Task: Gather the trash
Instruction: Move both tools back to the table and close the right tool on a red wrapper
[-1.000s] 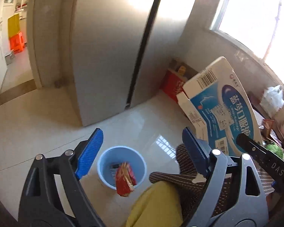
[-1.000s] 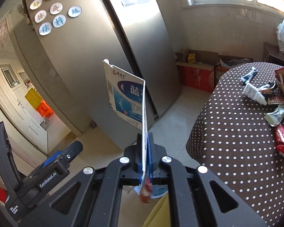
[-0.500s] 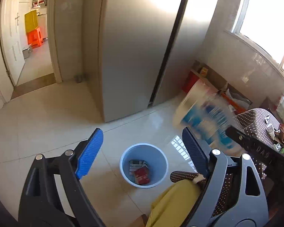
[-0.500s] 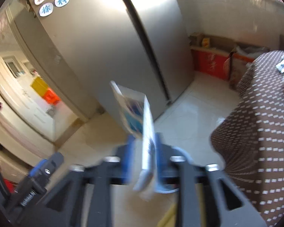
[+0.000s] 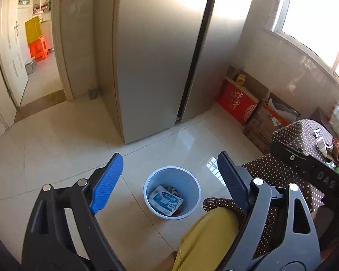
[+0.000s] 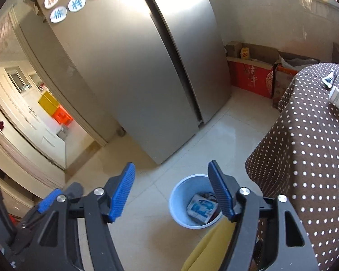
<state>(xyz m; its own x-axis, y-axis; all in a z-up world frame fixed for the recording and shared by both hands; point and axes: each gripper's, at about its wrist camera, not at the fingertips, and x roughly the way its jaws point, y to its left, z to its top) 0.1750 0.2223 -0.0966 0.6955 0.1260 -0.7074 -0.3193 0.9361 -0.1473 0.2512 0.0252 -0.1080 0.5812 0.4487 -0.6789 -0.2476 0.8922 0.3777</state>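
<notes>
We have both grippers hanging over the floor with nothing in them. The right gripper [image 6: 169, 190] has just been opening and its jaws now stand well apart, with nothing between them; the left gripper [image 5: 169, 184] is spread wide too. The blue-and-white carton [image 6: 201, 207] lies flat inside the pale blue bin [image 6: 177, 199] on the tiled floor, on top of a red wrapper — below our jaws and well clear of them, seen through the gap of each gripper.

The risk from here lies with what is left. More trash waits on the dotted tablecloth [image 6: 305, 158] near its far edge: a white tube [image 6: 338, 99] and a smaller tube [image 6: 328, 79]. Both are rounded, so we judge a pinch off their middle could squirt them sideways off the table. The carton fills much of the bin's mouth — a light wrapper dropped off-centre could glance off it and land on the tiles. Swinging back, our right gripper could also catch the hanging cloth.
</notes>
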